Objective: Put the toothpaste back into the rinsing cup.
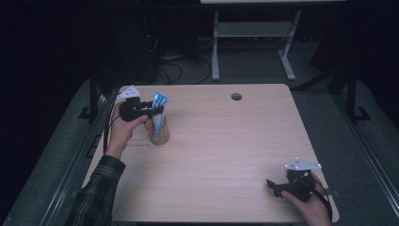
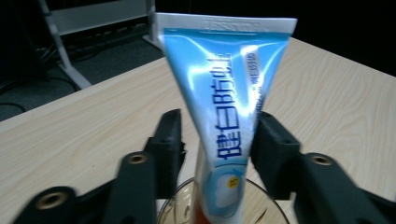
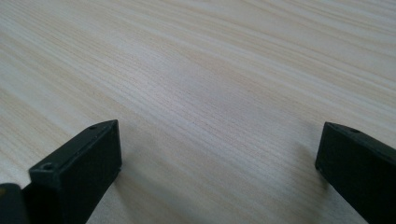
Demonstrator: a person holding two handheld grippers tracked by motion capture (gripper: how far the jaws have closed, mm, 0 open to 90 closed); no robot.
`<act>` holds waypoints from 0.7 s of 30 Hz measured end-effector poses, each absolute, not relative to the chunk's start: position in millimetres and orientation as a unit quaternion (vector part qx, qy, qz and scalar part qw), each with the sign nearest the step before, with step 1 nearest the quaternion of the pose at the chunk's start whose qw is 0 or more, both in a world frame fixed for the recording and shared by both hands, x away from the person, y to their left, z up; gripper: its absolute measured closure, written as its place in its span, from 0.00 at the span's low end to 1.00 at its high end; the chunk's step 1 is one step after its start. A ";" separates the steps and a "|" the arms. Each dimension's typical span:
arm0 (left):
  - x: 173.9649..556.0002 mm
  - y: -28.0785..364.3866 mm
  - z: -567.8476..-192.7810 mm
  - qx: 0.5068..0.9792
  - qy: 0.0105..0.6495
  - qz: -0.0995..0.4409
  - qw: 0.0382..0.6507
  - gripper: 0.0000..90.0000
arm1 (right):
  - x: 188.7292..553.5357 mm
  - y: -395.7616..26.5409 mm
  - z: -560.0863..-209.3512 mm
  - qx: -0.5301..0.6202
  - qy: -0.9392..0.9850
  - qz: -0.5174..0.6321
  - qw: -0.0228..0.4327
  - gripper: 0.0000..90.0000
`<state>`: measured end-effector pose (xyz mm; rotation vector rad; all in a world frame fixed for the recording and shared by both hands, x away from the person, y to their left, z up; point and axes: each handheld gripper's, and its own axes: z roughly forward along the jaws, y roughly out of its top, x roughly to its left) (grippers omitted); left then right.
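A blue and white toothpaste tube point(image 1: 160, 101) point(image 2: 224, 88) stands crimped end up in a clear glass cup point(image 1: 159, 134) point(image 2: 182, 205) at the table's left. My left gripper point(image 1: 155, 111) point(image 2: 218, 122) reaches in from the left at the tube's mid height, with its jaws on either side of the tube. One jaw touches the tube's edge, and a narrow gap shows at the other. My right gripper point(image 1: 273, 186) point(image 3: 219, 135) rests low near the table's front right corner, open wide over bare wood.
The light wooden table point(image 1: 226, 141) has a round cable hole point(image 1: 236, 96) near its far edge. Behind it stand a white desk frame point(image 1: 215, 47) and cables on the floor. A dark rail point(image 1: 94, 141) runs along the table's left side.
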<state>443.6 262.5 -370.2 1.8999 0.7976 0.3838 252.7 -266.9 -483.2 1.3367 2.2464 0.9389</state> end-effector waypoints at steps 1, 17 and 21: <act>443.0 263.6 -369.3 0.786 0.332 0.163 0.496 0.56 | 252.7 -266.9 -483.3 0.473 0.795 0.332 0.181 0.00; 421.5 279.7 -360.7 0.800 0.348 0.152 0.464 0.25 | 252.7 -266.9 -483.3 0.474 0.795 0.332 0.181 0.00; 412.7 286.1 -361.0 0.798 0.351 0.156 0.465 0.25 | 252.7 -266.9 -483.3 0.474 0.795 0.332 0.181 0.00</act>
